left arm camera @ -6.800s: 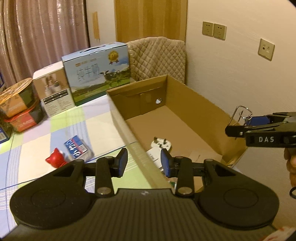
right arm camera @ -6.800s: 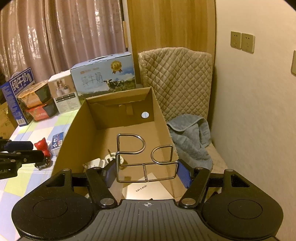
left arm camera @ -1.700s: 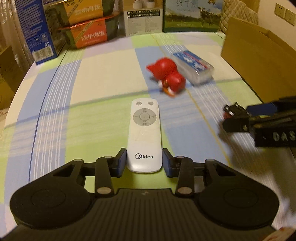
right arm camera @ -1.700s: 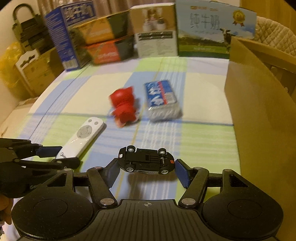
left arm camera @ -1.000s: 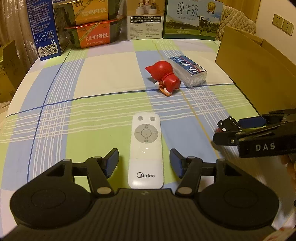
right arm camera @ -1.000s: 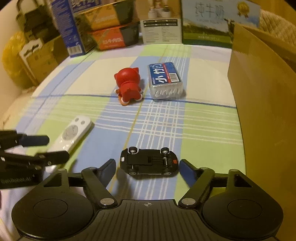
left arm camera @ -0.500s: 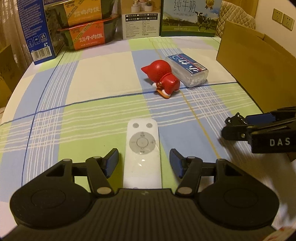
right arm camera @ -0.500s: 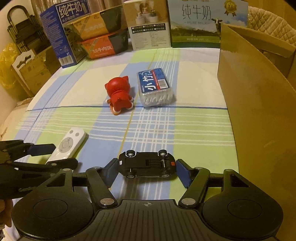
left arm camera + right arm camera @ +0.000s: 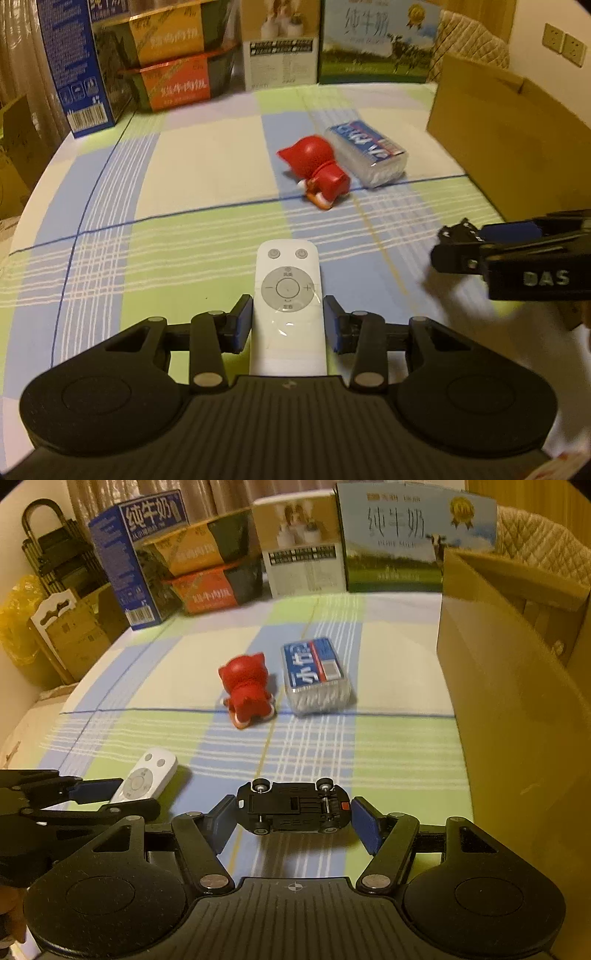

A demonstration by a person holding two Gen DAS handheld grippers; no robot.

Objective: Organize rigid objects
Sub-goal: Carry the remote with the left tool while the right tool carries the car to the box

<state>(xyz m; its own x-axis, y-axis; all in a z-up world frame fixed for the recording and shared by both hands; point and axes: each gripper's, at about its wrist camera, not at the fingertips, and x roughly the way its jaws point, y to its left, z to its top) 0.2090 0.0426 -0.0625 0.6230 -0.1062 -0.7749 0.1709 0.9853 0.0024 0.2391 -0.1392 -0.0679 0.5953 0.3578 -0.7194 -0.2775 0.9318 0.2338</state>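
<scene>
A white remote (image 9: 288,288) lies lengthwise on the checked tablecloth between the blue pads of my left gripper (image 9: 288,325). Its jaws are closing and both pads touch the remote's sides. In the right wrist view the same remote (image 9: 144,779) shows at lower left, inside the left gripper (image 9: 110,797). A black toy car (image 9: 291,805) is upside down, wheels up, gripped nose to tail by my right gripper (image 9: 293,821). In the left wrist view the right gripper (image 9: 454,243) reaches in from the right with the car's dark end at its tip.
A red cat figurine (image 9: 247,690) lies beside a blue-labelled clear pack (image 9: 316,675) mid-table. A tall open cardboard box (image 9: 517,701) walls off the right side. Milk cartons and food boxes (image 9: 207,565) line the far edge. Boxes and bags stand beyond the left edge.
The left jaws have come in from a wide stance onto the remote's sides. The right jaws shut on the toy car a little earlier and still grip it.
</scene>
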